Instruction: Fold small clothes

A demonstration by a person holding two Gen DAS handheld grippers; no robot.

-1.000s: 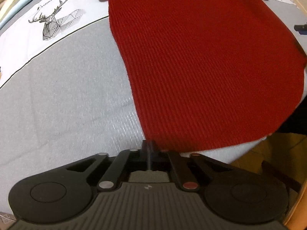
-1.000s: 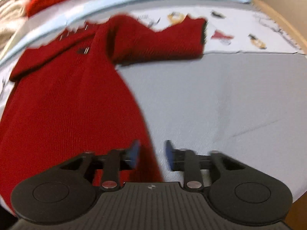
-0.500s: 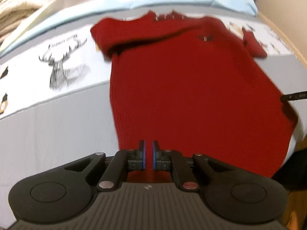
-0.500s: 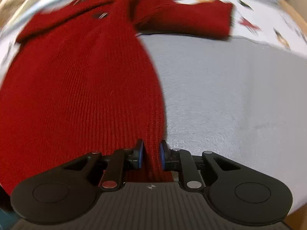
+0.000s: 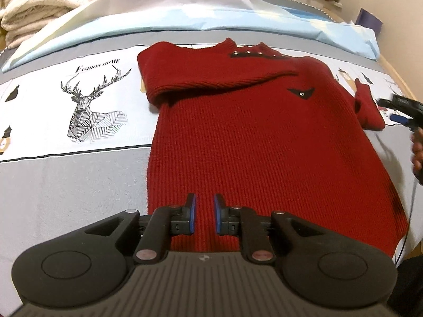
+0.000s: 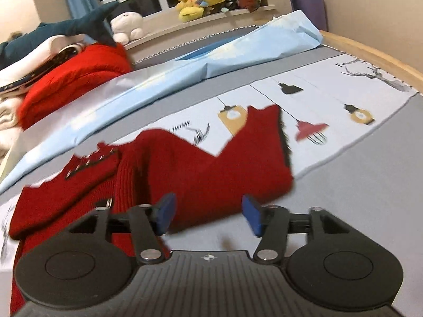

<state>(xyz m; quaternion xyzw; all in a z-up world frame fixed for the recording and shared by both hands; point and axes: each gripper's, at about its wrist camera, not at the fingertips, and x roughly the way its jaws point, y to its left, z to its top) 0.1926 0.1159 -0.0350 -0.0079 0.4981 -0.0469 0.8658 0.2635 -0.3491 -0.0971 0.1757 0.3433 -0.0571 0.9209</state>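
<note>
Flat on the grey printed bedspread [image 5: 66,185], red knitted sweater [image 5: 264,145] – hem under the left gripper [image 5: 203,218], narrowly parted, empty; unfolded sleeve [image 6: 224,163] just ahead of the right gripper [image 6: 208,215], spread wide, empty. Long axis hem-to-collar, collar pointing away – one sleeve folded across chest

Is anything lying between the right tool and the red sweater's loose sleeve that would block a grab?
Nothing visible does. The right tool is open, and the sleeve of the red sweater lies flat on the bedspread just ahead of its fingers, with only bare cover between.
</note>
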